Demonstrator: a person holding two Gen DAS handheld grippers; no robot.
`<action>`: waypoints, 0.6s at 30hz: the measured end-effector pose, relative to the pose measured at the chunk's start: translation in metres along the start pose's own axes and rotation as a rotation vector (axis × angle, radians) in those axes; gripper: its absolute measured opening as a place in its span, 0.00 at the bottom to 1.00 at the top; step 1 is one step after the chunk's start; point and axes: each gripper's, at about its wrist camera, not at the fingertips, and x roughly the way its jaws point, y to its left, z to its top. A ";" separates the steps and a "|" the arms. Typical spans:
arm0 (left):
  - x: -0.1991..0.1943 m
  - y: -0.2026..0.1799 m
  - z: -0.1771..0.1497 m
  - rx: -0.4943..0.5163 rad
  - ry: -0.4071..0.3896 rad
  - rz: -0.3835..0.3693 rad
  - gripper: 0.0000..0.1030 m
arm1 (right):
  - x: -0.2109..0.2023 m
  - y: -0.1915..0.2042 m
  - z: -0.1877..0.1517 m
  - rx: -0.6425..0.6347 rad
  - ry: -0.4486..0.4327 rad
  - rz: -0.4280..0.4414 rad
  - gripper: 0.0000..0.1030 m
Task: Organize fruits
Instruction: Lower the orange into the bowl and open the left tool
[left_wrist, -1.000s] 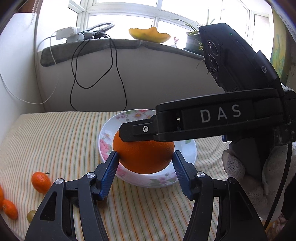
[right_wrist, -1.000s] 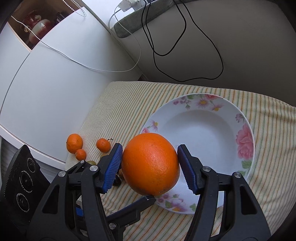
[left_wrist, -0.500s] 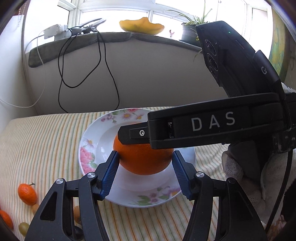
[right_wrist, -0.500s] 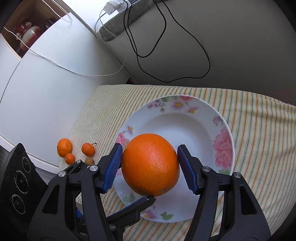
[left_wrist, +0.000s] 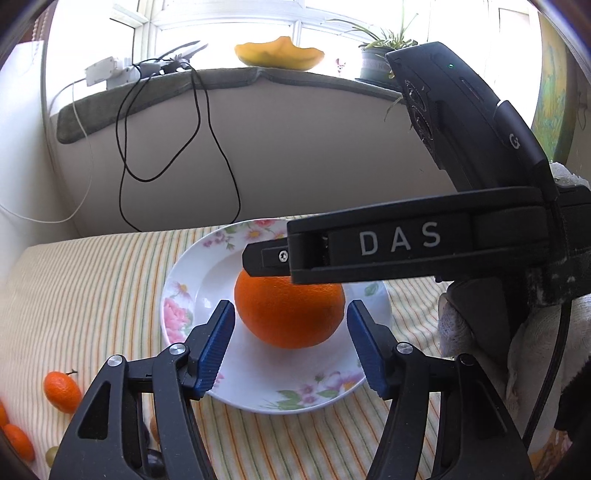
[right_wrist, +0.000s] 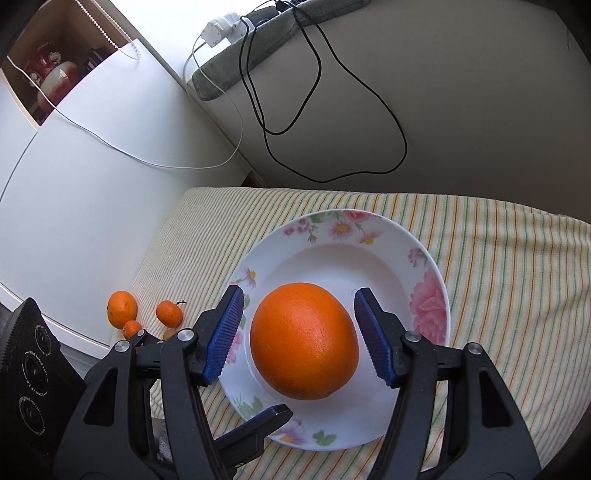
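The orange (right_wrist: 304, 341) rests in the well of the floral plate (right_wrist: 430, 306), the collecting point for the fruit. The right gripper (right_wrist: 299, 332) straddles the orange with both blue pads clear of the peel, spread wide. The left gripper (left_wrist: 290, 345), also open and empty, hovers near the plate's edge; the small mandarins (right_wrist: 122, 308) lie on the striped cloth (right_wrist: 517, 280) left of the plate.

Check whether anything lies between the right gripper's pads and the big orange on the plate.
Nothing visible does. The orange sits on the plate inside the open right gripper, with a bare gap between it and each of the blue pads.
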 end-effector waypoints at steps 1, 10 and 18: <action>-0.002 0.001 0.000 -0.003 -0.003 0.002 0.65 | -0.004 0.001 0.001 0.001 -0.013 -0.009 0.71; -0.026 0.013 -0.008 -0.034 -0.028 0.009 0.65 | -0.031 0.009 -0.006 -0.006 -0.089 -0.089 0.75; -0.054 0.018 -0.019 -0.057 -0.053 0.024 0.65 | -0.059 0.019 -0.024 -0.007 -0.151 -0.130 0.75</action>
